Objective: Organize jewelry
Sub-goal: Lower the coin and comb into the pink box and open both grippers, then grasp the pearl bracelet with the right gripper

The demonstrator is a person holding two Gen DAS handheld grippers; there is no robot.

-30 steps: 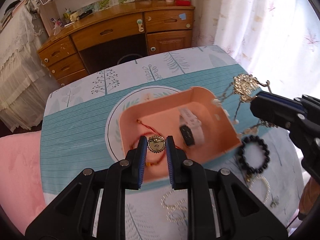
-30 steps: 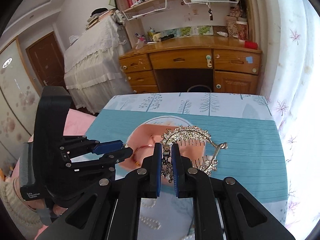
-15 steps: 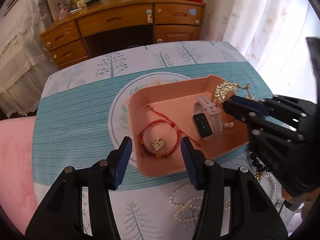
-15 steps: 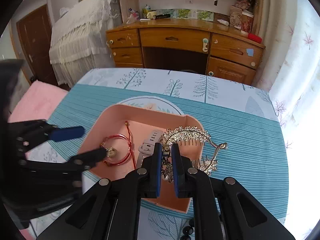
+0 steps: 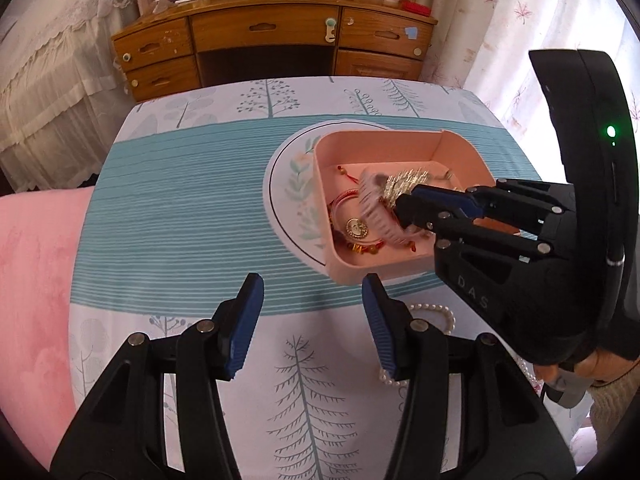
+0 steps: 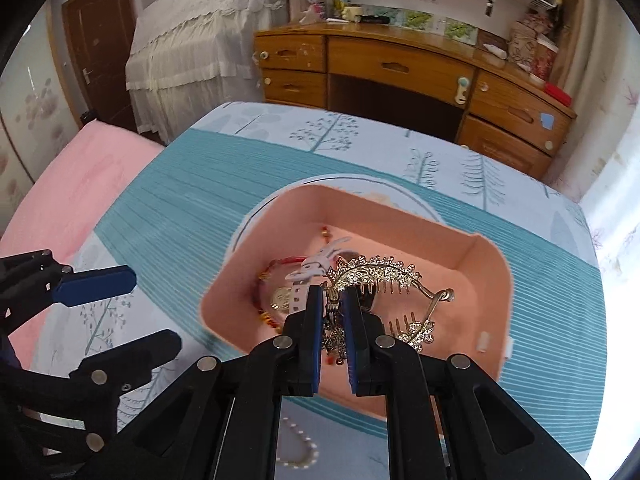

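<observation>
A pink tray [image 5: 360, 272] [image 6: 496, 256] sits on a tree-print cloth. Inside lie a red string bracelet with a gold coin [image 5: 356, 228] [image 6: 282, 298] and a white strap watch [image 5: 372, 204] [image 6: 316, 264]. My right gripper [image 6: 333, 296] [image 5: 408, 200] is shut on a gold jewelled hair comb [image 6: 376, 272] [image 5: 408, 178]. It holds the comb low inside the tray, against the watch. My left gripper [image 5: 312, 288] [image 6: 132, 312] stands open and empty over the cloth, just in front of the tray's near wall.
A pearl necklace [image 5: 436, 312] [image 6: 300, 440] lies on the cloth near the tray's front corner. A pink cushion [image 5: 36, 264] borders the table's left side. A wooden desk [image 5: 272, 36] stands beyond the far edge, with curtains on the right.
My left gripper let go of the red bracelet, opened and drew back out of the tray. My right gripper came down with the comb into the tray, and the watch shifted.
</observation>
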